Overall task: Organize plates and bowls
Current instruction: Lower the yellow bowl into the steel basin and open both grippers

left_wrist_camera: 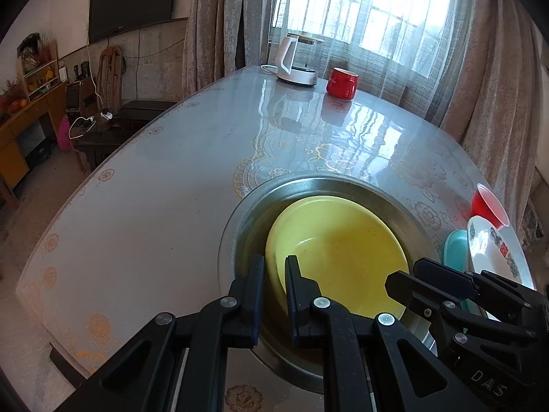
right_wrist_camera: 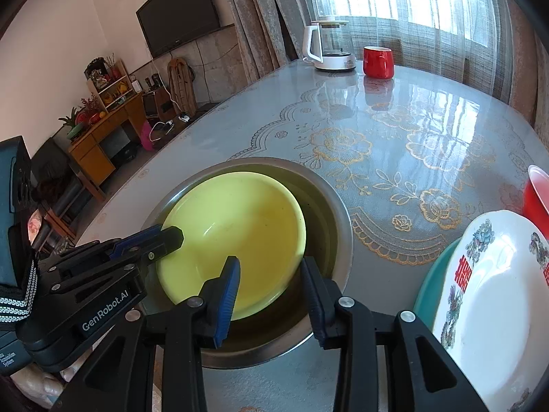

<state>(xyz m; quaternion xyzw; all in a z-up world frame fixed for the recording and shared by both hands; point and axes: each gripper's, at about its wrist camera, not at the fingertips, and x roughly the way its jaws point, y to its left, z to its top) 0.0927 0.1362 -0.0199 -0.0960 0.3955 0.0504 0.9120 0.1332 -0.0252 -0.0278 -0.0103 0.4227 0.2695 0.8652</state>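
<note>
Inside steel basin (right_wrist_camera: 343,219), yellow bowl (right_wrist_camera: 240,226): left tongs (left_wrist_camera: 274,267) clamp rim, right tongs (right_wrist_camera: 269,271) straddle rim.

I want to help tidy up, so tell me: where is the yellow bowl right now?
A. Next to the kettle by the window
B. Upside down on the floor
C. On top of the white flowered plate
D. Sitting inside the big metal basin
D: the yellow bowl sits inside the big metal basin, whose steel rim shows around it, on the table.
</note>
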